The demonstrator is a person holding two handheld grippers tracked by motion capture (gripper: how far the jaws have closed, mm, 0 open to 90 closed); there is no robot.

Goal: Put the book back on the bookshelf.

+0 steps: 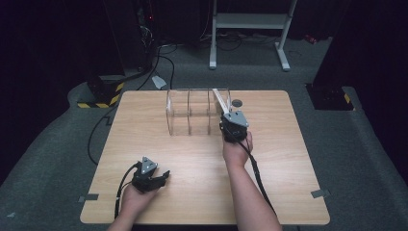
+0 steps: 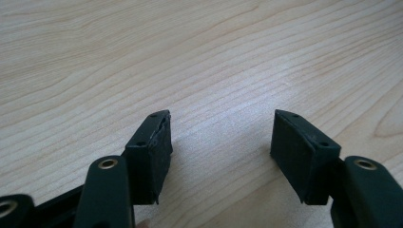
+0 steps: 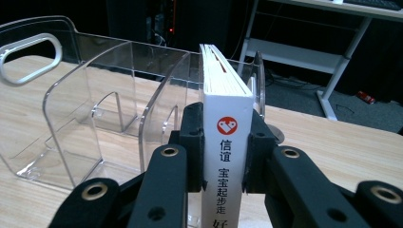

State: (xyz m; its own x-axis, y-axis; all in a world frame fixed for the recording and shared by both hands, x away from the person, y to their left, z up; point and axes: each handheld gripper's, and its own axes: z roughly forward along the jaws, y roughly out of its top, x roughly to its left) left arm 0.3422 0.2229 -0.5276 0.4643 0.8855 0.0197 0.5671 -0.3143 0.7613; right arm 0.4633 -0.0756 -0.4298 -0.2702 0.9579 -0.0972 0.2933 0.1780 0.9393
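A white book (image 3: 224, 114) with a red logo and dark lettering on its spine stands upright between my right gripper's (image 3: 223, 142) jaws, which are shut on it. In the high view the right gripper (image 1: 234, 124) holds the book (image 1: 220, 99) at the right end of a clear plastic rack (image 1: 192, 115) with several dividers. The book's far edge reaches into the rack's (image 3: 95, 118) rightmost slot. My left gripper (image 1: 153, 179) rests low over the table's front left, open, with only bare wood between its pads (image 2: 154, 147).
The wooden table (image 1: 288, 159) has a small dark round disc (image 1: 236, 103) just right of the rack. Beyond the table's far edge stand a white metal frame (image 1: 250, 29) and cables on grey carpet. A yellow-black striped block (image 1: 103, 91) lies at the back left.
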